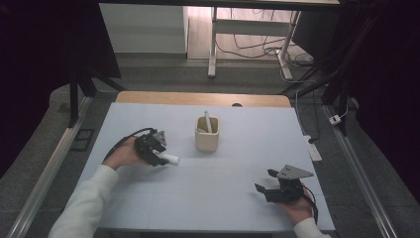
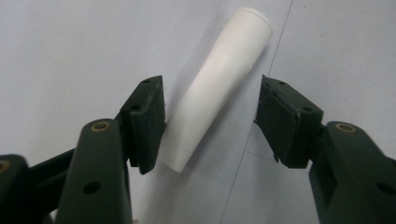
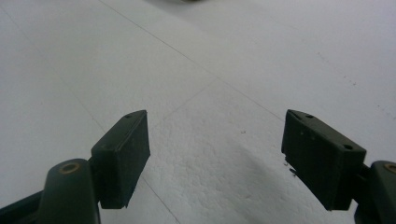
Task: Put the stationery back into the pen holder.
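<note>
White tube [image 2: 219, 88] lies between left hand-held gripper [image 2: 210, 121] jaws — ungripped.

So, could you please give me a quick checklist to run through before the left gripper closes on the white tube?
1. White tapered plastic tube lies flat between the left gripper jaws: ok.
2. Jaws stand wide enough to clear the tube: ok.
3. Tube centred in the gap: not ok, it sits against the pad on the view's left.
4. Beige square holder cup upright, with one white tube already inside: ok.
5. Right gripper open and resting apart at the pale blue mat edge: ok.
6. Room left in the cup for a second tube: cannot tell.
</note>
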